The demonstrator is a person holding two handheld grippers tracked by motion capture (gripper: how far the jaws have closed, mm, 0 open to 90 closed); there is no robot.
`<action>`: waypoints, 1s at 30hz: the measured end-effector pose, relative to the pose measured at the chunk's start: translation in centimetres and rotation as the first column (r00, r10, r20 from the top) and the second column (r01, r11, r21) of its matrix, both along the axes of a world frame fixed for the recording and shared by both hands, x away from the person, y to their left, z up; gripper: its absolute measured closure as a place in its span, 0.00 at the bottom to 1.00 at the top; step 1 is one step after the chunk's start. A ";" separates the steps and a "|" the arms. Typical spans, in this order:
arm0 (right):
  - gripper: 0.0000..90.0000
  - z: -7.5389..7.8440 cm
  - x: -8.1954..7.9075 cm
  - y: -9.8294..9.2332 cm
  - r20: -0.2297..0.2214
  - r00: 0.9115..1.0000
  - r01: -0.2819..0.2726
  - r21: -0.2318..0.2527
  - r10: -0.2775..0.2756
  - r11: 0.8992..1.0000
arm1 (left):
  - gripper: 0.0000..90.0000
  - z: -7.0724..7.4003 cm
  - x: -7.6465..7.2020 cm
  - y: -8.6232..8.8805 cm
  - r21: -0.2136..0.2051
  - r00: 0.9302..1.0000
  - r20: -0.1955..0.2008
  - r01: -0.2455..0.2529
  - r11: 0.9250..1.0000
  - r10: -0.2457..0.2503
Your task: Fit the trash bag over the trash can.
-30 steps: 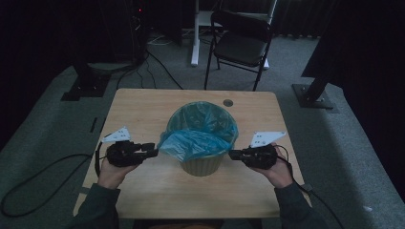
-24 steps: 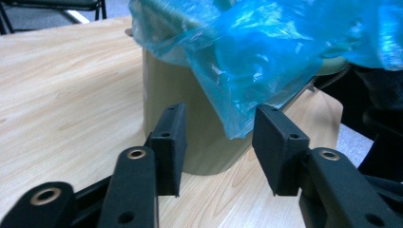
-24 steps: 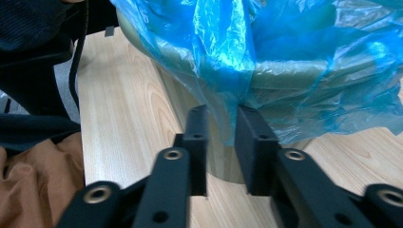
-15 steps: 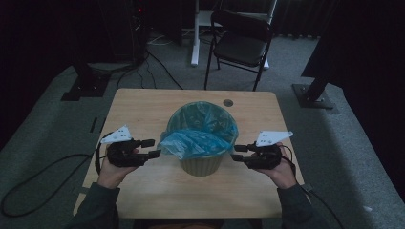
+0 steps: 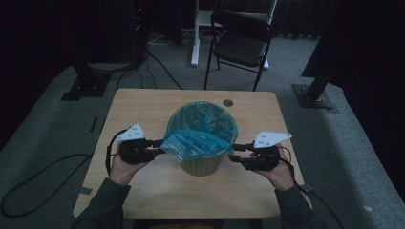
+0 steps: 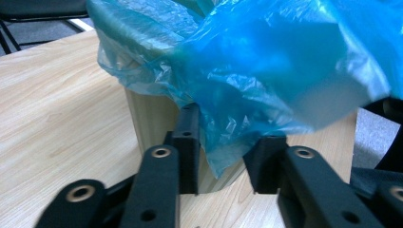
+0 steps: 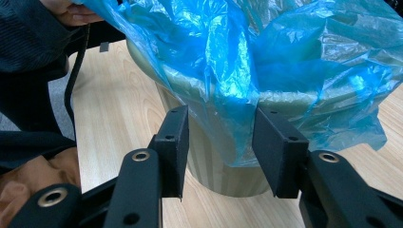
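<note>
High view: the left gripper (image 5: 160,150) and right gripper (image 5: 234,155) stand at either side of the bin (image 5: 202,162) in the middle of the table (image 5: 143,102), and since a second ago the blue bag (image 5: 196,143) has been drawn lower over the bin's near rim. In the gripper views both sets of jaws stand apart with a hanging edge of bag (image 6: 228,137) between them, pads not pressing; the left jaws have just been closing, the right opening. My reading: they are re-gripping to pull the liner further down.
</note>
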State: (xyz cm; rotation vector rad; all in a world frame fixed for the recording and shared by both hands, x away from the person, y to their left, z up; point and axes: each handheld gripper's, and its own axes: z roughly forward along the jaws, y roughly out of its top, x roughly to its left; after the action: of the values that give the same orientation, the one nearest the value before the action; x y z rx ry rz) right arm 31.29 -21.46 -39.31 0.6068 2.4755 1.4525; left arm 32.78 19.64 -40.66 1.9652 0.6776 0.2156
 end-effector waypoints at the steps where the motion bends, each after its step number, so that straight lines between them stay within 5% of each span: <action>1: 0.64 0.0 0.0 0.0 -0.003 1.000 0.006 0.000 -0.006 1.000 | 0.82 0.0 0.0 -0.1 0.004 1.000 0.000 0.003 1.000 -0.003; 9: 0.72 0.1 0.3 -0.1 -0.029 0.998 0.062 0.001 -0.062 0.998 | 0.96 -0.4 0.0 -1.3 0.034 0.999 -0.001 0.032 0.999 -0.032; 30: 0.75 0.1 0.3 0.1 -0.074 0.995 0.060 -0.004 -0.060 0.998 | 0.98 -1.9 -0.6 -2.2 0.083 0.998 -0.016 0.059 0.995 -0.058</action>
State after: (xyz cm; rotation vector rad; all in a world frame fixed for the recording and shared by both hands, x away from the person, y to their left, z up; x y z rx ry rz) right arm 31.59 -21.33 -39.22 0.7413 2.4909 1.4309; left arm 32.13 17.44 -42.57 2.0653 0.6284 0.1975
